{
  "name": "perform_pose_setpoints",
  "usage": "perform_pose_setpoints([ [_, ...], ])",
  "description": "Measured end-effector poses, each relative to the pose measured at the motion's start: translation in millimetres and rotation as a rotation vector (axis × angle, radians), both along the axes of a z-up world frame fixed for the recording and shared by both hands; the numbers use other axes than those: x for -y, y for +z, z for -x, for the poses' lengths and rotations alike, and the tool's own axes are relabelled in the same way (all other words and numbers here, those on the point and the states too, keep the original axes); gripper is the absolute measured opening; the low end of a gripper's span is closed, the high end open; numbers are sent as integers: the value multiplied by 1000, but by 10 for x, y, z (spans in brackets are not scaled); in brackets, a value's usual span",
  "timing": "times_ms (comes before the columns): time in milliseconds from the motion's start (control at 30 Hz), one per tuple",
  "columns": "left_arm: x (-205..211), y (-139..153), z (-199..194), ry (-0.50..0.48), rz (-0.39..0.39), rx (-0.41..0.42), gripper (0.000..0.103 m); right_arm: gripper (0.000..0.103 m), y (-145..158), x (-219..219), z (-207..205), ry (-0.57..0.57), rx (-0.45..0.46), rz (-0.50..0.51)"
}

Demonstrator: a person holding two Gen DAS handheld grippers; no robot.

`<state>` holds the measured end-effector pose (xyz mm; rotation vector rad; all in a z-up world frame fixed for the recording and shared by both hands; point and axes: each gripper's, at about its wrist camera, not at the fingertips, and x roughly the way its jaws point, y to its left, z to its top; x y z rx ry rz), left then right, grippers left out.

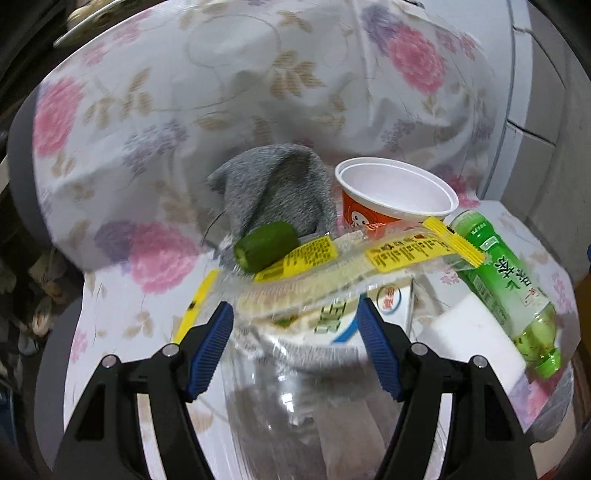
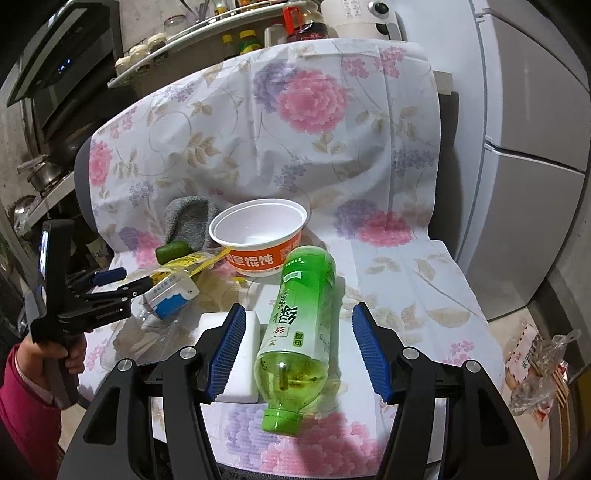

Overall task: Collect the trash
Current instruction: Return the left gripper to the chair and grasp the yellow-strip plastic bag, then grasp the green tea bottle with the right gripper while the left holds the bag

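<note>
Trash lies on a chair draped in a floral cloth (image 2: 388, 280). A green plastic bottle (image 2: 303, 314) lies on its side, cap toward me; my right gripper (image 2: 297, 350) is open and straddles it, not touching. A clear and yellow wrapper (image 1: 332, 269) lies over a blue and white carton (image 1: 332, 321); my left gripper (image 1: 295, 350) is open just before them, above clear plastic. It also shows in the right wrist view (image 2: 122, 284). An orange and white paper bowl (image 2: 258, 236), a green cucumber piece (image 1: 266, 245) and a grey sock (image 1: 277, 184) lie behind.
A white block (image 2: 240, 362) lies left of the bottle. A kitchen counter with pots (image 2: 40, 173) is at the left, a shelf of jars (image 2: 221, 33) behind, and a white fridge (image 2: 535, 147) at the right. A plastic bag (image 2: 535, 376) lies on the floor at right.
</note>
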<state>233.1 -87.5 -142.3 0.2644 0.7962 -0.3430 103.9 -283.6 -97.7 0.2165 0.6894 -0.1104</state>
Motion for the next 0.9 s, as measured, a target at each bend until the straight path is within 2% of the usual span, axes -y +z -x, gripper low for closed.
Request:
perform_pose_setpoints([
  [133, 90, -51, -108, -38, -39, 18, 54, 61, -11, 16, -18, -6, -5, 4],
  [200, 132, -54, -151, -60, -41, 28, 33, 61, -10, 26, -14, -10, -7, 4],
  [233, 144, -51, -157, -72, -41, 32, 28, 61, -7, 29, -7, -14, -8, 4],
  [300, 151, -21, -171, -92, -30, 43, 10, 61, 9, 33, 15, -18, -5, 7],
  [367, 81, 51, -161, -83, 12, 49, 0, 61, 23, 33, 45, -24, -3, 14],
  [600, -493, 586, 167, 11, 264, 103, 0, 61, 48, 1, 131, -26, 5, 14],
  [733, -792, 842, 418, 63, 388, 113, 0, 66, 45, -57, 158, -16, 8, 11],
  [900, -958, 944, 810, 103, 449, 137, 0, 72, -23, -130, 173, 2, -15, 24],
])
